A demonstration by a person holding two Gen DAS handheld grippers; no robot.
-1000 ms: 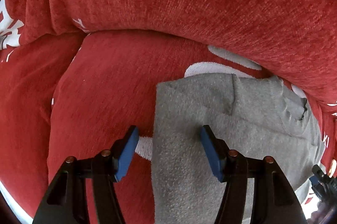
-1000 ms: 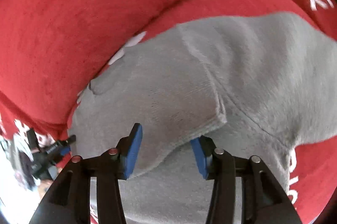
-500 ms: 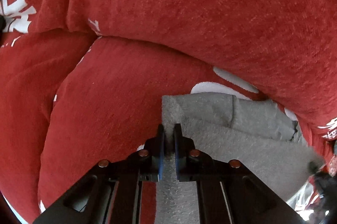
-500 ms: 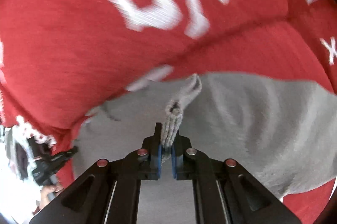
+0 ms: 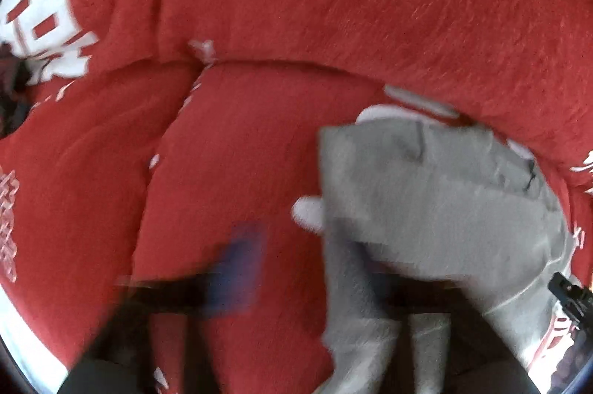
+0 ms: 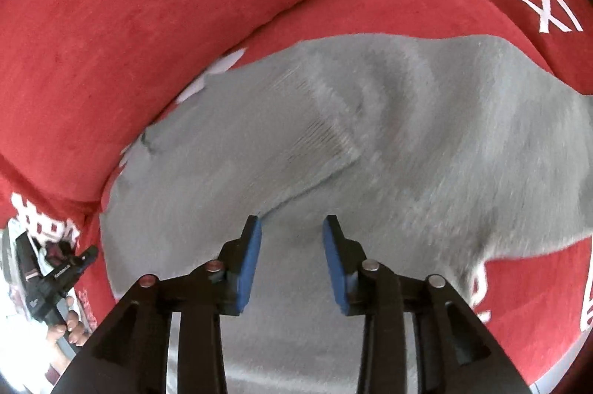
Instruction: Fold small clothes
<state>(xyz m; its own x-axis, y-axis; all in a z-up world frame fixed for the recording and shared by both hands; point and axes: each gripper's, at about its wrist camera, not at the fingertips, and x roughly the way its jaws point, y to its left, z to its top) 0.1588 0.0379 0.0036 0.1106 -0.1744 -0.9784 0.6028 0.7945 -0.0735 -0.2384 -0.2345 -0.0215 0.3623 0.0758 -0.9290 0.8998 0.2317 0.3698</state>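
Right wrist view: right gripper (image 6: 291,238) wide apart, empty, blue pads (image 6: 249,260) just above gray garment (image 6: 389,134). Garment flat on red cushion (image 6: 74,60) with white marks, one layer folded over. Left wrist view: blurry; left gripper (image 5: 307,268) spread apart, one blue pad (image 5: 241,268) over the cushion, the other hidden by gray cloth, so no grip.
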